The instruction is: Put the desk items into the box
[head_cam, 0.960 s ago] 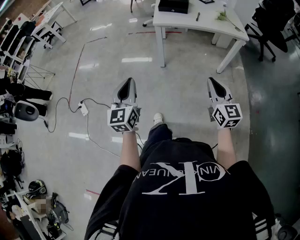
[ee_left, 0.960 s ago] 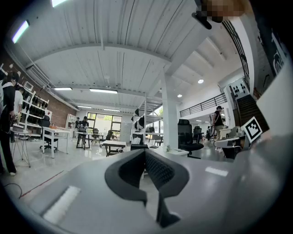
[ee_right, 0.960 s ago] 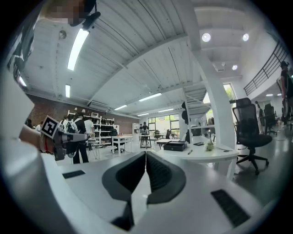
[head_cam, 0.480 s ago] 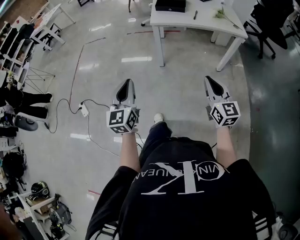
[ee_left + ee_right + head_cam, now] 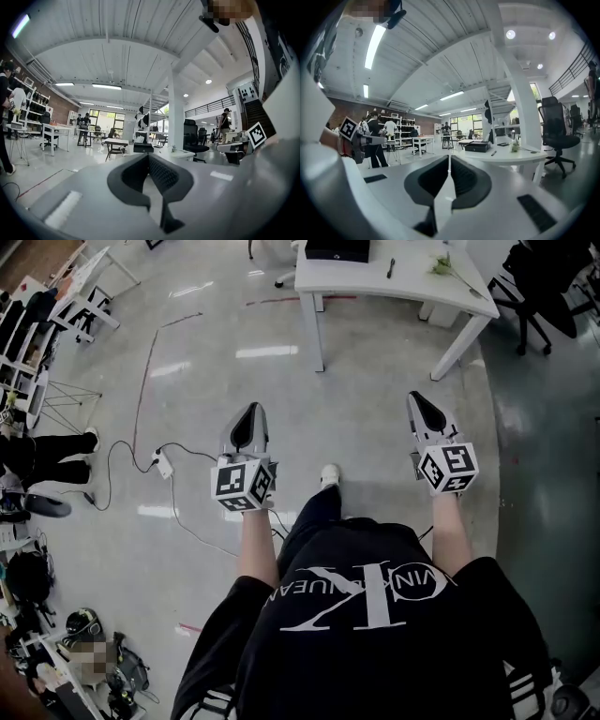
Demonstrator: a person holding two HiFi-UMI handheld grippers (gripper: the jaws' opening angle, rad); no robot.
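Tools two: left tool (image 5: pixel 251 412), right tool (image 5: pixel 418 402)

Open office; white desk (image 5: pixel 366 282), swivel chair (image 5: pixel 548 277).

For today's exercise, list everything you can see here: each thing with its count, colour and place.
White rectangular desk: one, white, top of head view.
Black rectangular box: one, black, on the desk's left end.
Black pen: one, black, on the desk, right of the box.
Green leafy sprig: one, green, on the desk's right part.
Black office chair: one, black, right of the desk.
White power strip: one, white, floor, left.
Left gripper: one, grey, shut, empty.
Right gripper: one, grey, shut, empty.
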